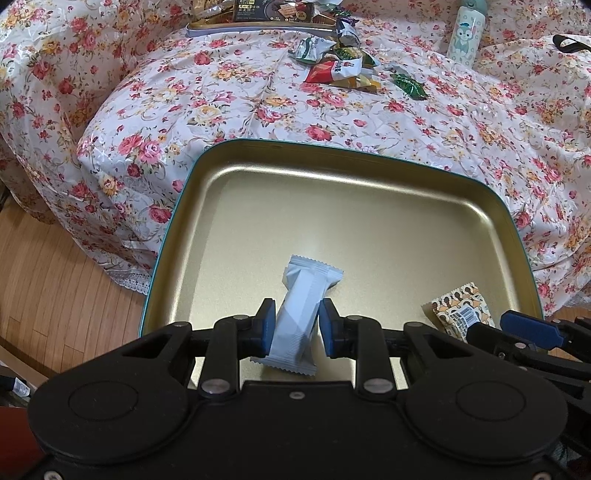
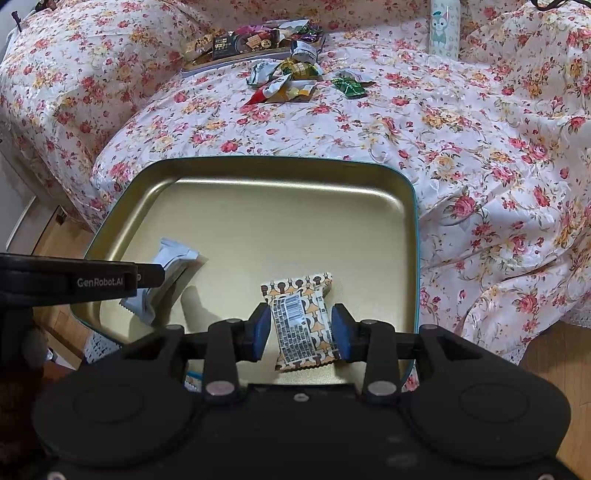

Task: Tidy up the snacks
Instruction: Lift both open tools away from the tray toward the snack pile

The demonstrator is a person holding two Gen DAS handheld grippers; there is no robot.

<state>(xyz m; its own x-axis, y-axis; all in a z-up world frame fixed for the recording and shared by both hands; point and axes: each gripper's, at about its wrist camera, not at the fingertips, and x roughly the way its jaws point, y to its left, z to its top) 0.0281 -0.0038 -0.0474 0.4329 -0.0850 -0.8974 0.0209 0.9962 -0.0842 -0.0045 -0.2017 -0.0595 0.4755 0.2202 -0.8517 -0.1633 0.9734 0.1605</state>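
Note:
A gold tin tray (image 1: 332,147) with a teal rim lies on the floral cloth in front of me. My left gripper (image 1: 297,326) is shut on a pale blue-white snack packet (image 1: 306,291), held tilted just above the tray's near side. My right gripper (image 2: 301,334) is shut on a tan patterned packet (image 2: 299,314) with a barcode label, its blue pads against both sides, low over the same tray (image 2: 280,158). From the right wrist the pale packet (image 2: 173,258) shows at left behind a left finger (image 2: 110,280). From the left wrist the patterned packet (image 1: 458,314) shows at right.
At the far end of the bed a pile of loose snacks (image 1: 340,62) lies beside a second tin (image 1: 258,27) full of packets. A pale cartoon bottle (image 1: 465,33) stands at the back right. Wooden floor (image 1: 55,288) lies left of the bed.

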